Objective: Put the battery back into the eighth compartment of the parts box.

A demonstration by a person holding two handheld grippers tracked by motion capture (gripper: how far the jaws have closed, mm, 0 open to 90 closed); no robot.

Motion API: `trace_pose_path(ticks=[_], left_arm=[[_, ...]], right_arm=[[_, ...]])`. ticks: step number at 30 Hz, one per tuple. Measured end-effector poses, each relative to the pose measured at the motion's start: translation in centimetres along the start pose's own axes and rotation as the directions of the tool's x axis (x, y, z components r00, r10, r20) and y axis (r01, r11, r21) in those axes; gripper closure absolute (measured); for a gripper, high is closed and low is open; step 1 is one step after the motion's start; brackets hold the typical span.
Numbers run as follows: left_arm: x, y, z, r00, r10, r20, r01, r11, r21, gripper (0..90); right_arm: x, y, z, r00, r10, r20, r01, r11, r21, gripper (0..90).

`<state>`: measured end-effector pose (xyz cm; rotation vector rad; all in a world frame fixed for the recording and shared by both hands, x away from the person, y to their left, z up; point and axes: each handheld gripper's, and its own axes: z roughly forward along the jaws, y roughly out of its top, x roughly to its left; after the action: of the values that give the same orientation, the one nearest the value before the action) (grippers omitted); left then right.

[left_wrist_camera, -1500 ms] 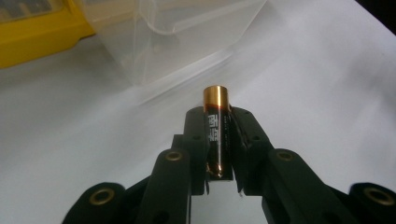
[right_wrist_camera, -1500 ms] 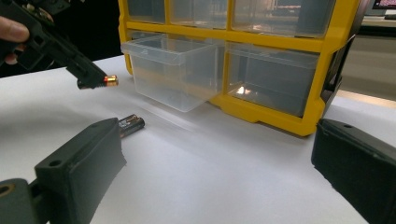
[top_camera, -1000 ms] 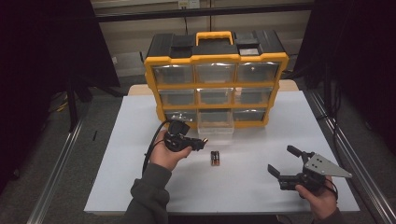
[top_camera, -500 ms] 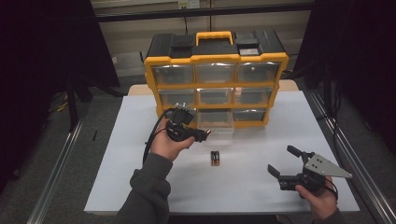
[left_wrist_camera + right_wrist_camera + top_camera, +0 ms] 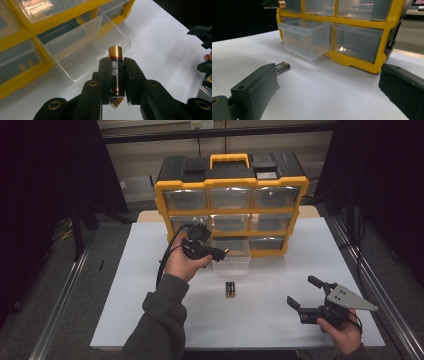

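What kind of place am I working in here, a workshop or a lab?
Probably a lab recording station, not a workshop: a white-covered table walled by dark curtains, metal rails along the floor, and one staged yellow drawer organizer with loose batteries.

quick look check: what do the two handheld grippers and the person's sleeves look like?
Both grippers are black with blocky two-part jaws. The left gripper trails a black cable; the right gripper carries a grey three-cornered plate. The person wears dark grey-green sleeves with ribbed cuffs.

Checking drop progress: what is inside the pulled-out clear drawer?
The pulled-out drawer looks empty through its clear walls. The battery is clamped in the left gripper above it; the drawer's back end stays hidden inside the organizer.
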<state>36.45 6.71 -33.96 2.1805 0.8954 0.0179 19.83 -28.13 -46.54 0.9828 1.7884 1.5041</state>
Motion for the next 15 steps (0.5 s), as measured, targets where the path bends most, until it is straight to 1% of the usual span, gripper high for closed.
trace_pose_path(ticks=[1, 2, 3, 4, 6, 8, 10, 12, 13, 14, 15], left_arm=[[0.1, 0.1, 0.1, 1.0, 0.007, -0.003, -0.007, 1.0, 0.0, 77.4], [0.2, 0.3, 0.2, 0.9996, 0.026, -0.009, -0.026, 0.9996, 0.013, 77.4], [0.2, 0.4, 0.4, 0.9999, 0.012, -0.005, -0.012, 0.9999, 0.0, 77.4], [0.4, 0.5, 0.5, 0.9998, 0.015, -0.01, -0.015, 0.9999, 0.008, 77.4], [0.6, 0.7, 0.9, 0.9999, 0.003, -0.011, -0.003, 1.0, -0.003, 77.4], [0.9, 0.9, 1.1, 0.9998, 0.011, -0.019, -0.011, 0.9999, 0.002, 77.4], [0.9, 1.1, 1.3, 0.9997, -0.002, -0.022, 0.002, 0.9999, -0.01, 77.4], [1.1, 1.3, 1.5, 0.9996, 0.009, -0.028, -0.009, 1.0, -0.004, 77.4], [1.0, 1.4, 1.8, 0.9994, -0.011, -0.032, 0.01, 0.9997, -0.021, 77.4], [1.0, 1.4, 1.8, 0.9994, -0.011, -0.032, 0.01, 0.9997, -0.021, 77.4], [1.1, 1.5, 1.9, 0.9995, 0.001, -0.03, -0.001, 1.0, -0.009, 77.4]], right_arm=[[0.0, 0.0, 0.0, 1.0, 0.0, 0.0, 0.0, 1.0, 0.0, 1.9], [0.0, 0.0, 0.0, 1.0, -0.003, -0.005, 0.003, 1.0, 0.0, 1.9], [0.0, 0.0, 0.0, 1.0, -0.004, -0.006, 0.004, 1.0, 0.001, 1.8], [0.0, 0.0, 0.1, 1.0, -0.003, -0.003, 0.003, 1.0, 0.001, 1.8], [0.0, 0.0, 0.0, 1.0, 0.0, -0.002, 0.0, 1.0, 0.002, 1.9], [0.0, 0.0, 0.0, 1.0, 0.001, -0.002, -0.001, 1.0, 0.0, 1.9], [-0.1, 0.0, 0.0, 1.0, 0.0, -0.001, 0.0, 1.0, 0.002, 1.9], [0.0, 0.0, 0.0, 1.0, 0.001, 0.0, -0.001, 1.0, 0.0, 1.9], [-0.1, 0.0, -0.1, 1.0, 0.001, -0.003, -0.001, 1.0, 0.0, 1.9], [-0.1, 0.0, -0.1, 1.0, 0.001, -0.003, -0.001, 1.0, 0.0, 1.9], [-0.1, 0.0, -0.1, 1.0, 0.001, -0.003, -0.001, 1.0, 0.0, 1.9]])
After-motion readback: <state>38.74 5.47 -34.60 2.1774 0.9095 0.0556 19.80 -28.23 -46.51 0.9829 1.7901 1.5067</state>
